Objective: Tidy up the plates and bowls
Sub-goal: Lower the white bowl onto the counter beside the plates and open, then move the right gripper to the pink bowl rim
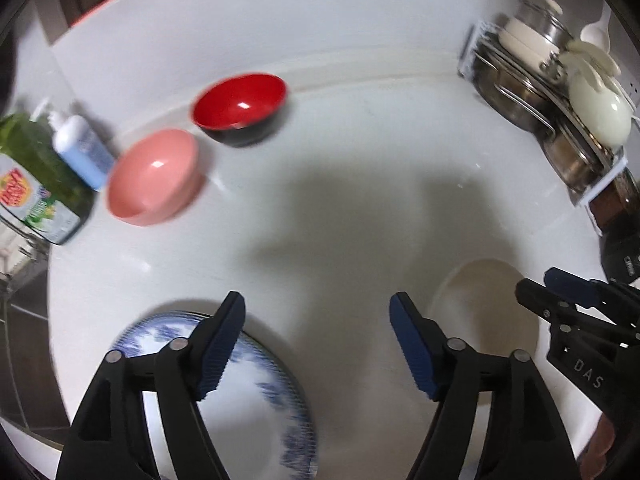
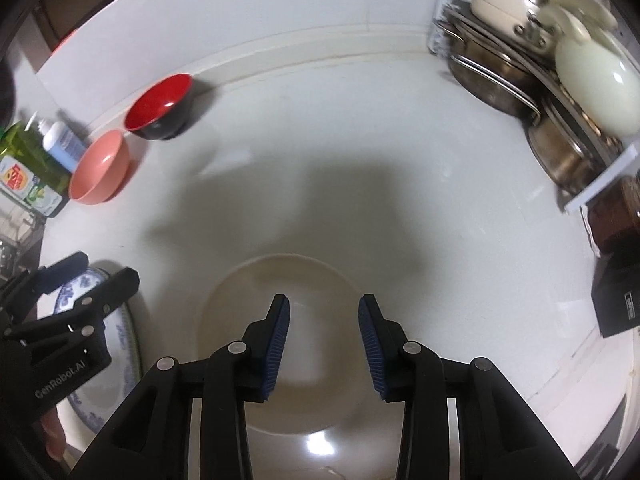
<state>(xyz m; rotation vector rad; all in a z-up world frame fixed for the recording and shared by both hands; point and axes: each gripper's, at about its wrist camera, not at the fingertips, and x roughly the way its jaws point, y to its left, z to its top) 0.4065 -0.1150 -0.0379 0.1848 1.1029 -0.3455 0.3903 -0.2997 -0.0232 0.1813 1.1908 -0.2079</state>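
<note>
— Plates first: where do we see them?

— Our left gripper (image 1: 318, 344) hangs over the white bench (image 1: 340, 168), its jaws wide with nothing between them. At the lower left of the left wrist view, a blue-and-white patterned round plate (image 1: 256, 392) lies flat beneath its left finger. Our right gripper (image 2: 324, 346) has its jaws partly apart, empty, above a plain cream round plate (image 2: 280, 292) at the bottom centre of the right wrist view.

— And the bowls?

— At the upper left of the left wrist view we see a pink plastic bowl (image 1: 154, 176) just beside a red-lined black bowl (image 1: 240, 108), both upright. We cannot tell whether they touch.
</note>
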